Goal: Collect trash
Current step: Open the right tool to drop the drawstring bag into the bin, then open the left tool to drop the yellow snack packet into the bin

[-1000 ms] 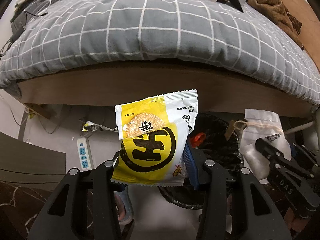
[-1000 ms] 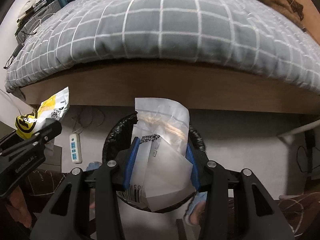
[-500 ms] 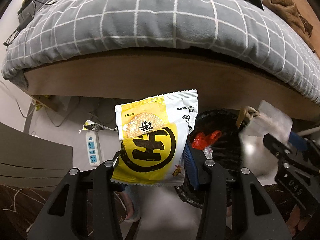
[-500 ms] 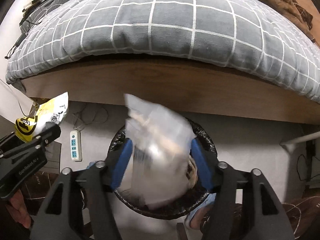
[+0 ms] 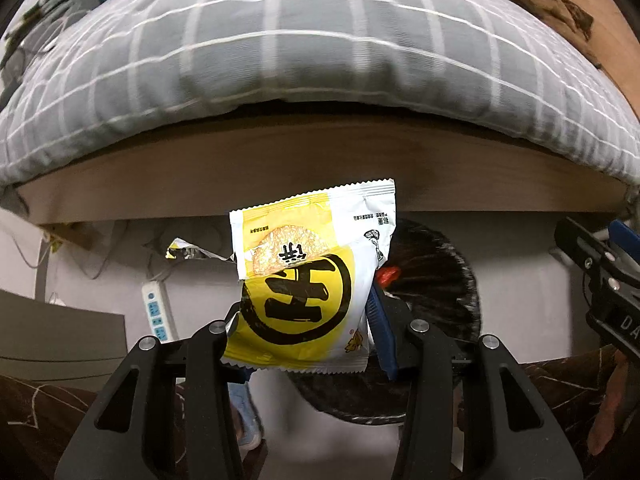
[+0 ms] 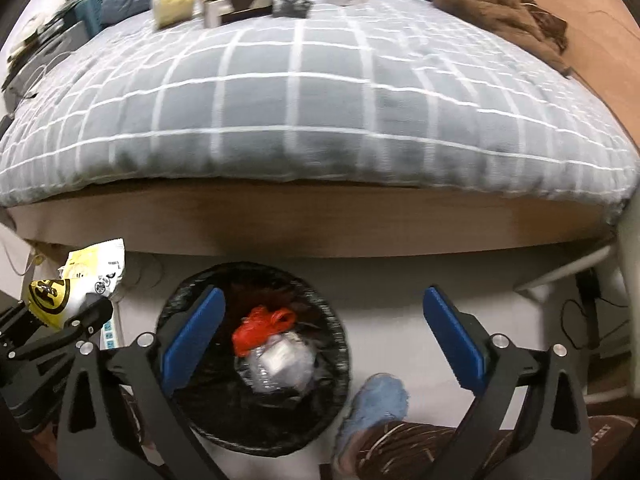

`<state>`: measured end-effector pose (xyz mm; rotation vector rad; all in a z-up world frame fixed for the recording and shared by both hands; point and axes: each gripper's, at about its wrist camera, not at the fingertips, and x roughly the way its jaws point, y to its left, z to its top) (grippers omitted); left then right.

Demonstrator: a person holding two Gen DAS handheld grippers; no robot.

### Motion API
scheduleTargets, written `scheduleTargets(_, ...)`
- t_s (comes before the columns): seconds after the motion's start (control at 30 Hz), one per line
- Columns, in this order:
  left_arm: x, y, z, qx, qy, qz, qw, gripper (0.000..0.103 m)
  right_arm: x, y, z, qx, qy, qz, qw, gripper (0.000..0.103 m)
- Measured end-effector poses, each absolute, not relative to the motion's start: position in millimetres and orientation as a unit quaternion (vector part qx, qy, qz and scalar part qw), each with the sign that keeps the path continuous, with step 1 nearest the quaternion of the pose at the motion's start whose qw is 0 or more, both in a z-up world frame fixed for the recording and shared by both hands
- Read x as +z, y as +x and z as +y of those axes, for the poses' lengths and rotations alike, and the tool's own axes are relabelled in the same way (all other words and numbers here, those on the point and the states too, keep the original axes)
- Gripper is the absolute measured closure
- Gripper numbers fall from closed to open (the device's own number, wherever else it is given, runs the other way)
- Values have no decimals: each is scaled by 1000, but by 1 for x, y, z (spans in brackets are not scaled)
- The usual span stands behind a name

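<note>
Right gripper (image 6: 320, 332) jaws just opened, empty — clear plastic bag (image 6: 280, 364) in black-lined round bin (image 6: 192, 408). Left gripper (image 5: 304, 320) clamps yellow-white snack wrapper (image 5: 308, 280) — next over bin, release.

bin (image 6: 256, 432) on floor before bed (image 6: 320, 220), clear bag (image 6: 280, 364) inside bin

Right tool (image 6: 320, 332) wide, empty — clear bag (image 6: 282, 364) down in black bin (image 6: 340, 344).

Both claws share one build — black angular arms with triangular cut-outs, silver screw heads, blue ribbed pads (image 6: 192, 330). The person wears dark brown white-veined trousers (image 6: 404, 446) and fuzzy blue slippers (image 6: 376, 404).
</note>
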<state>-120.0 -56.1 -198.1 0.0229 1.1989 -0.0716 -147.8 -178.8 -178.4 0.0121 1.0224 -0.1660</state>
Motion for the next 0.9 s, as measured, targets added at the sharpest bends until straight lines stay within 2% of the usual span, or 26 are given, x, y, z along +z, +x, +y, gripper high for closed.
scheduleTargets(0.47,-204,-126,-120,-73,43,566,820,58,-166,-165,-241,-120,38,473,872,8)
scheduleTargets(0.53,-207,-127,-121,-76,41,565,821,52,-165,-165,-243,-124,38,472,872,8)
scheduleTargets(0.6,-206,-126,-114,-70,44,560,824,39,-164,-163,-241,-124,40,472,872,8)
scheduleTargets(0.73,-198,-125,-105,-63,46,549,832,25,-161,-159,-235,-122,34,469,874,8)
scheduleTargets(0.8,-192,-124,-98,-56,45,541,838,15,-158,-157,-232,-120,32,466,876,8)
scheduleTargets(0.9,-183,-122,-90,-47,41,531,845,8,-153,-153,-226,-118,28,461,879,8)
